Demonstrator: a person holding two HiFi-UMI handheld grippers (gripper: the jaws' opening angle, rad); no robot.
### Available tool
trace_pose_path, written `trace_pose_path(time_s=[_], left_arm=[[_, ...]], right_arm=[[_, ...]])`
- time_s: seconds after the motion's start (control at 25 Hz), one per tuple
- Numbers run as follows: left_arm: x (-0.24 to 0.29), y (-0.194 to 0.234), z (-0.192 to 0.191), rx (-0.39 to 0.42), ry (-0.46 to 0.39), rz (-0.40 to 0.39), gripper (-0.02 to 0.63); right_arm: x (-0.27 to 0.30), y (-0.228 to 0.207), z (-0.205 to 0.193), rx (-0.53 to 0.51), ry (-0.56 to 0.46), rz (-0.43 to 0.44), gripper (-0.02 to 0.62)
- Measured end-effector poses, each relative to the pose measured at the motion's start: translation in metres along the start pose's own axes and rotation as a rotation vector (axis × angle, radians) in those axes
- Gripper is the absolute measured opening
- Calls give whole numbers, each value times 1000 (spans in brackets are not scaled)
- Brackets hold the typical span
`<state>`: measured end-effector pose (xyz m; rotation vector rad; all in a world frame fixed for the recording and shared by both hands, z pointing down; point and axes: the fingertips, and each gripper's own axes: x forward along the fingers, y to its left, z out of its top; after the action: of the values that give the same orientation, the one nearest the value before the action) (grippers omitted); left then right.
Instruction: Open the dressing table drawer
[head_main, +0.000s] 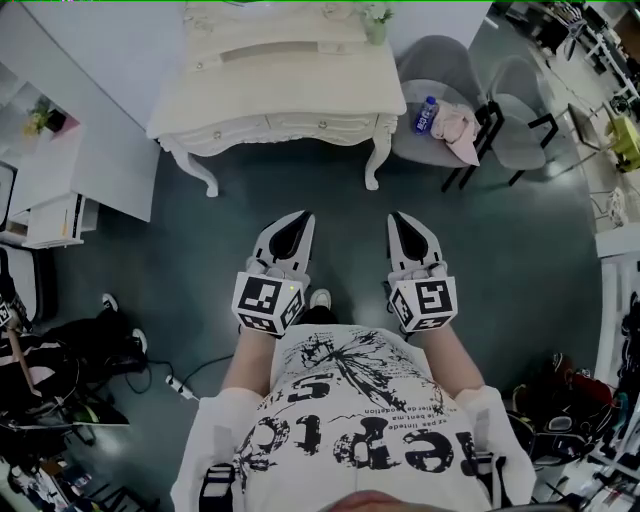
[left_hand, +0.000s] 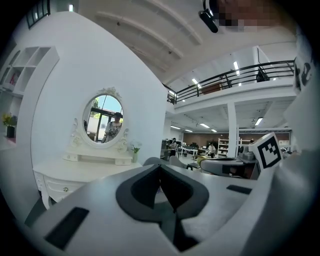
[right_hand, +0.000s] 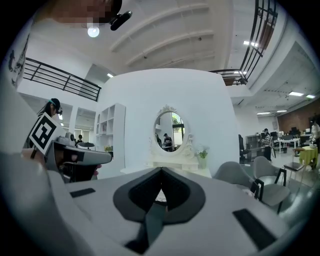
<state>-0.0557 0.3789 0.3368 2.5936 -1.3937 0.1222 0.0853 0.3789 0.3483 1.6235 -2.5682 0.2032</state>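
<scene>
A cream dressing table (head_main: 285, 75) stands against the far wall; its front drawers (head_main: 268, 127) are closed, each with a small knob. The same dressing table (left_hand: 75, 175) with its oval mirror (left_hand: 102, 119) shows at the left of the left gripper view, and the dressing table (right_hand: 170, 162) sits centred in the right gripper view. My left gripper (head_main: 301, 216) and right gripper (head_main: 397, 217) are held side by side in front of my chest, well short of the table. Both point toward it, shut and holding nothing.
Two grey chairs (head_main: 470, 100) stand right of the table, one carrying a water bottle (head_main: 425, 114) and pink cloth (head_main: 455, 128). A small plant (head_main: 376, 20) sits on the tabletop. White shelving (head_main: 45, 170) is at left. Cables and bags (head_main: 60, 370) lie on the floor at left.
</scene>
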Motion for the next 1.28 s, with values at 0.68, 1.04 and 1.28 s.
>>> trace_pose_path(time_s=[0.68, 1.04, 1.28], left_arm=[[93, 144, 19, -15, 31, 23, 18], [204, 188, 46, 6, 25, 106, 19], [301, 213, 72, 16, 7, 157, 18]], right_arm=[[175, -17, 16, -19, 4, -5, 18], [290, -97, 34, -6, -3, 88, 17], [367, -167, 48, -10, 7, 157, 18]])
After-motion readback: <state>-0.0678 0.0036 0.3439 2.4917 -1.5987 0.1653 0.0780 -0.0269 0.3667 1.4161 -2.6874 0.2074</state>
